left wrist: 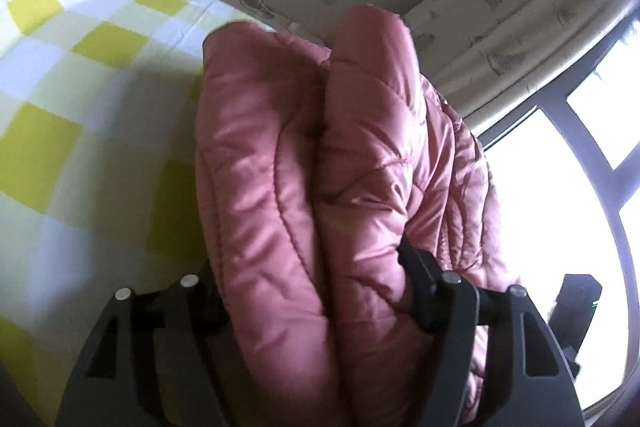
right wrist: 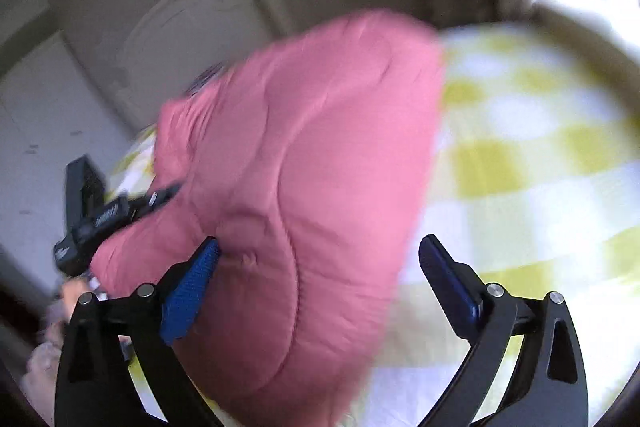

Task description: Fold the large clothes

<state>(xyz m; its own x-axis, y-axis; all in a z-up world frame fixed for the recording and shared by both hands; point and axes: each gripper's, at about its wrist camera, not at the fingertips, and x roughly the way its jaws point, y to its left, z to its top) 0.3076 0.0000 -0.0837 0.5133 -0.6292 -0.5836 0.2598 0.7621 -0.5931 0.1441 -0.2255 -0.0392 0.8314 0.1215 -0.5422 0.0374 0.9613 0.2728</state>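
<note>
My left tongs (left wrist: 312, 291) straddle folded pink puffer jacket (left wrist: 304, 155), grip uncertain. My right tongs (right wrist: 320, 267) spread open, one pad touching. Jacket on checked bed (right wrist: 540, 187), long axis running away from both.

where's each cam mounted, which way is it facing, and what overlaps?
Left wrist: on the left gripper, looking along its jaws, which are full of the folded pink jacket; checked sheet, window beyond.
Right wrist: on the right gripper, jaws open around the jacket; the left gripper shows at left.
Shared: jacket, sheet, left gripper.
</note>
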